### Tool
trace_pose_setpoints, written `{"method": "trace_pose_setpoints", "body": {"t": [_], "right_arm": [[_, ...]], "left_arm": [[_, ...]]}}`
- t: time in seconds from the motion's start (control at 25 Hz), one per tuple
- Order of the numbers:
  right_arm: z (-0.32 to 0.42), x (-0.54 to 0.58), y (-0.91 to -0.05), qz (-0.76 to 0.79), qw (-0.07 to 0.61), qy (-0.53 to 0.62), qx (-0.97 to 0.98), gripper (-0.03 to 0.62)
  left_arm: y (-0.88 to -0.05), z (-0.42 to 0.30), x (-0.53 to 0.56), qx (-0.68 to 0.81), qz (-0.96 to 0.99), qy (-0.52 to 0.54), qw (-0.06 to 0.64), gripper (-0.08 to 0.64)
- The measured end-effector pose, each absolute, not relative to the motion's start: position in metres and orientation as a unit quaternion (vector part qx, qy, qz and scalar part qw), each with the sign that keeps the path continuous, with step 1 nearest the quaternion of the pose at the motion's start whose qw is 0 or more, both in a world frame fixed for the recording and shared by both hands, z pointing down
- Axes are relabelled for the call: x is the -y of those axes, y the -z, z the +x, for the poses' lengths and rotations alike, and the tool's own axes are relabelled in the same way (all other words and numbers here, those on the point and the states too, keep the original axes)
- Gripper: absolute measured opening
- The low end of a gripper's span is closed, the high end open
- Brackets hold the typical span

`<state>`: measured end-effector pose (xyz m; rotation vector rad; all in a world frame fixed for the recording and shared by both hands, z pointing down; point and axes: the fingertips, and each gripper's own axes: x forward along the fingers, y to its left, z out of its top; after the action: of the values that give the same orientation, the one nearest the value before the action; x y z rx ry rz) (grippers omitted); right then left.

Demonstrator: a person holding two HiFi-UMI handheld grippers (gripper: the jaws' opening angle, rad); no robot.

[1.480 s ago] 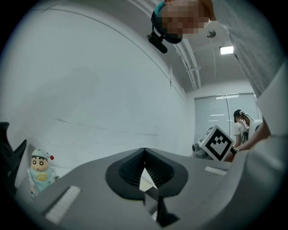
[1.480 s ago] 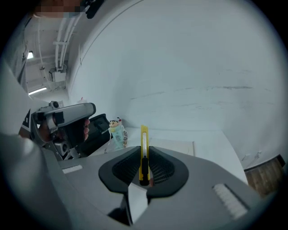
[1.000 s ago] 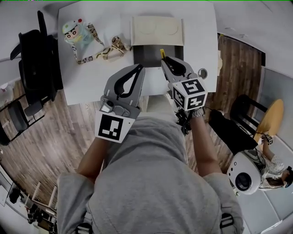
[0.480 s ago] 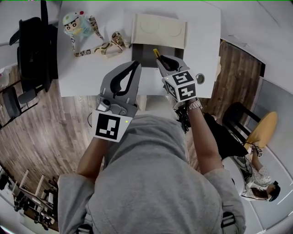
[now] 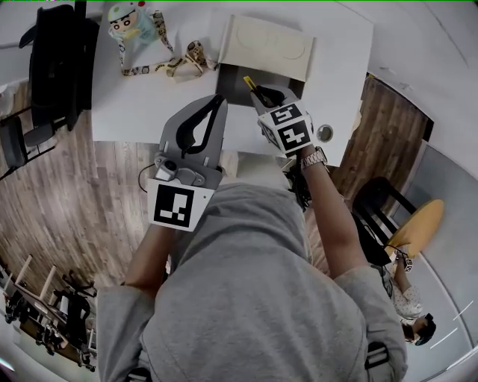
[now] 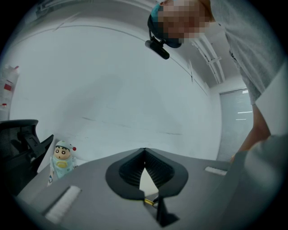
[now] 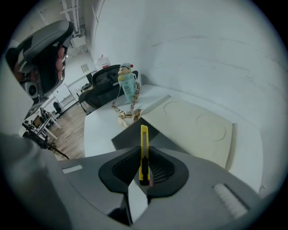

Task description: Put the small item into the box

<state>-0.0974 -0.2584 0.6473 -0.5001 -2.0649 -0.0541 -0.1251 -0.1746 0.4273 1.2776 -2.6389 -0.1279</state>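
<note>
A yellow utility knife [image 5: 251,83] [image 7: 143,146] is clamped in my right gripper [image 5: 261,94] [image 7: 145,158], its blade end sticking out ahead of the jaws. It hangs over the dark inside [image 5: 237,83] [image 7: 128,134] of the open box, whose cream lid [image 5: 267,46] [image 7: 193,130] lies folded back on the white table [image 5: 149,104]. My left gripper [image 5: 219,104] [image 6: 144,152] is shut and empty, raised just left of the box's front edge, pointing up at a bare wall.
A cartoon-figure bottle [image 5: 128,22] [image 7: 128,87] [image 6: 62,159] with a patterned lanyard [image 5: 175,63] lies at the table's far left. A small round object [image 5: 324,133] sits near the right front corner. A black office chair [image 5: 56,63] stands left of the table.
My right gripper has carried the knife forward, from the box's front edge to over its dark inside. The left gripper has moved forward a little and stays shut.
</note>
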Motion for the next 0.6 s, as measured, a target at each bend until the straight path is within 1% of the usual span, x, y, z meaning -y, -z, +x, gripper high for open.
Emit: {"method": "trace_pose_setpoints", "body": {"t": [0.6], "right_arm": [[-0.104, 0.258, -0.691, -0.230, 0.540, 0.070, 0.807, 0.072]], "left_arm": [[-0.437, -0.134, 0.155, 0.921, 0.372, 0.043, 0.113, 0.003]]}}
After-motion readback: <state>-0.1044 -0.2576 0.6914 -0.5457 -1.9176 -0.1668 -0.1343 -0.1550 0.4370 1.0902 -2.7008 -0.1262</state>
